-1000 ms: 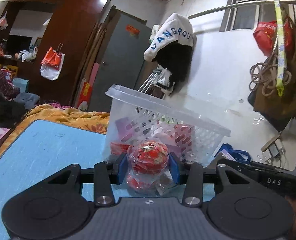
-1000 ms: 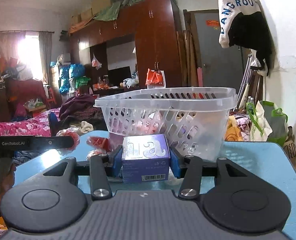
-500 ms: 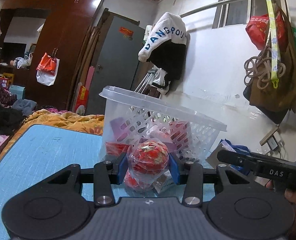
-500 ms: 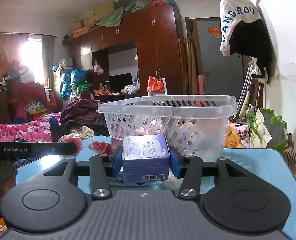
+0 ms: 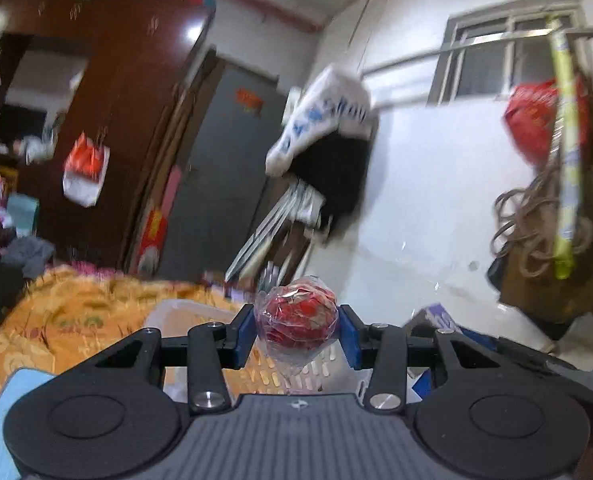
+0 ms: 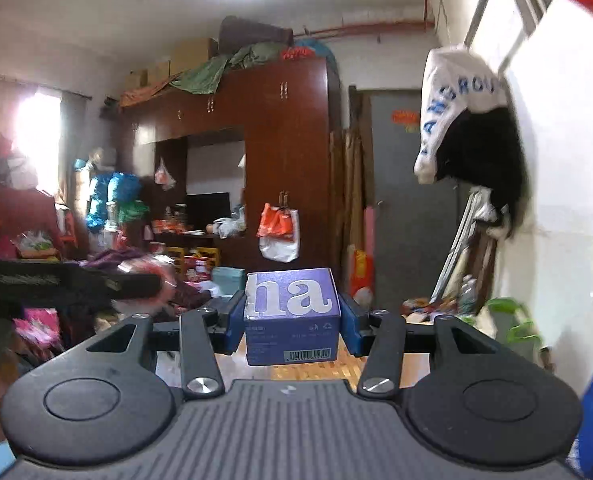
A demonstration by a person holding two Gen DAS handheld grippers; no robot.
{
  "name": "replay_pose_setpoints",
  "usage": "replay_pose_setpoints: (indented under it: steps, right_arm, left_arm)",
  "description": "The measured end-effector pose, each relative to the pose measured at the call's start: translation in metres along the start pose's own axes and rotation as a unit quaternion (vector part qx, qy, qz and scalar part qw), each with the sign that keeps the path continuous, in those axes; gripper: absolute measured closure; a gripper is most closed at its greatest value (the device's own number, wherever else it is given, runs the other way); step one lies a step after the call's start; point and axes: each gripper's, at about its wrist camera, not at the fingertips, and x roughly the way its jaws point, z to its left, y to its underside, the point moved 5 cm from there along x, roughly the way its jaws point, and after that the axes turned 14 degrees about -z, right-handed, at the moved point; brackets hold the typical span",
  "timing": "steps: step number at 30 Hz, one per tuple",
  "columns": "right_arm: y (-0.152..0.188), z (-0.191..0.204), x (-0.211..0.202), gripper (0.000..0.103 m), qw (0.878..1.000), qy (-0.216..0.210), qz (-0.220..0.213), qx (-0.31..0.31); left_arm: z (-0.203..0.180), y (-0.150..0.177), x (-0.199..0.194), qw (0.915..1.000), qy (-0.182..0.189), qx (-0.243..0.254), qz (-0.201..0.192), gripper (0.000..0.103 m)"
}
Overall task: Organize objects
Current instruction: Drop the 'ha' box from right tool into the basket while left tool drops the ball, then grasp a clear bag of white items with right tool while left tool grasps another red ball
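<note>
My left gripper (image 5: 296, 334) is shut on a red ball wrapped in clear plastic (image 5: 296, 320) and holds it up above the white plastic basket (image 5: 184, 312), whose rim and slotted wall show just below the fingers. My right gripper (image 6: 292, 322) is shut on a small purple box with white letters (image 6: 292, 314) and holds it high in the air. The basket is out of the right wrist view. The left gripper's body (image 6: 64, 282) shows at the left of the right wrist view.
The blue table (image 5: 0, 412) shows at the lower left of the left wrist view, with an orange bedspread (image 5: 68, 312) beyond it. A dark wardrobe (image 6: 264, 160), a grey door and clothes hung on the white wall stand further off.
Both grippers have risen with their objects. The basket has dropped low in the left wrist view and has gone from the right wrist view. The left view is blurred by motion.
</note>
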Motion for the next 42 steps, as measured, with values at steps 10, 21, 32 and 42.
replay_pose_setpoints:
  steps: [10, 21, 32, 42]
  right_arm:
    - [0.015, -0.013, -0.039, 0.0, 1.0, 0.02, -0.007, 0.006]
    - [0.124, -0.014, -0.047, 0.042, 0.98, -0.001, 0.194, 0.039]
    - [0.151, -0.013, -0.023, 0.051, 0.967, -0.022, 0.25, 0.043]
    - [0.134, -0.008, -0.042, 0.051, 0.981, -0.015, 0.19, 0.033]
  left_arm:
    - [0.012, 0.019, -0.004, 0.9995, -0.03, 0.002, -0.004, 0.013]
    - [0.036, 0.082, -0.079, 0.9962, -0.053, 0.028, 0.063, 0.008]
    - [0.059, 0.117, -0.067, 0.9894, -0.058, 0.003, 0.133, 0.008]
    - [0.06, 0.126, -0.061, 0.9817, -0.119, 0.022, 0.148, 0.011]
